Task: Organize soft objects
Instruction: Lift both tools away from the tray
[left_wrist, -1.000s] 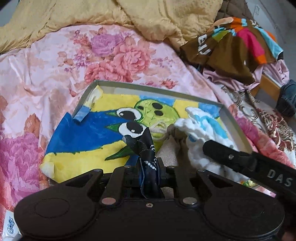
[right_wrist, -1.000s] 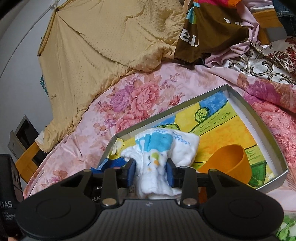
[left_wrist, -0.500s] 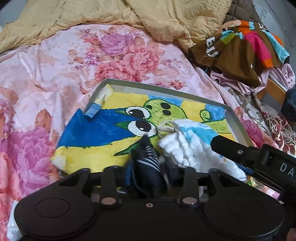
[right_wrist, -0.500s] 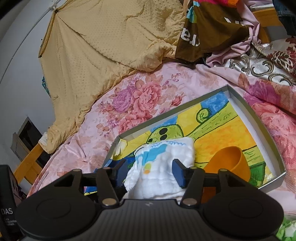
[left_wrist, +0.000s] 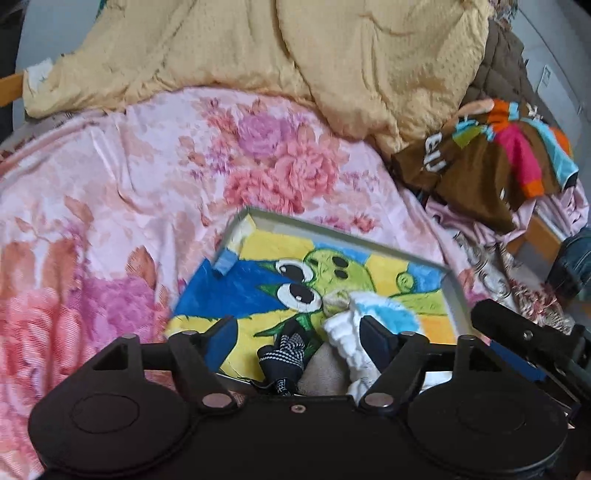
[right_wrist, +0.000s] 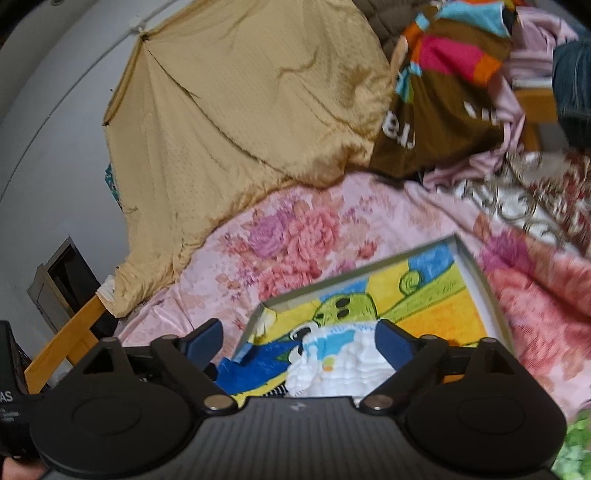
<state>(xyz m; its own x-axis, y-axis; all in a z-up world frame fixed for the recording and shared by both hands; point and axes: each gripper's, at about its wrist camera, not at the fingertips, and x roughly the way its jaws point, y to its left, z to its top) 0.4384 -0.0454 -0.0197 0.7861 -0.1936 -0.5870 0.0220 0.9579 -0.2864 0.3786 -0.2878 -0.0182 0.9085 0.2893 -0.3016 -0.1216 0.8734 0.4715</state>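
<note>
Left wrist view showed a bed covered by a pink floral bedspread (left_wrist: 110, 192), with a mustard-yellow quilt (left_wrist: 295, 55) heaped along the bed's far edge and a brown garment with bright colour blocks (left_wrist: 491, 158) bunched toward the far right corner. A shallow grey-rimmed tray (left_wrist: 332, 230), lined with a yellow, blue and green cartoon picture, lay on the bedspread near the bed's near edge. Inside the tray, at its near edge, a white and light-blue quilted cloth (left_wrist: 384, 317) sat just beside a small dark patterned cloth (left_wrist: 286, 350), with a beige fabric piece (left_wrist: 325, 373) between and beneath them. The left gripper (left_wrist: 295, 334) hung over the tray's near edge with its fingers spread wide and holding nothing; the dark cloth lay in the gap between them without being pinched. Part of the right gripper's black body crossed the lower right of this view.

Right wrist view, somewhat blurred, showed the right gripper (right_wrist: 297, 339) likewise with fingers spread apart and gripping nothing, the white and blue cloth (right_wrist: 340, 358) lying loose in the tray (right_wrist: 495, 306) below and between them. The quilt (right_wrist: 236, 110) and the garment (right_wrist: 443, 103) filled the far side of the bed, and a wooden bed rail (right_wrist: 62, 347) showed at the left edge.
</note>
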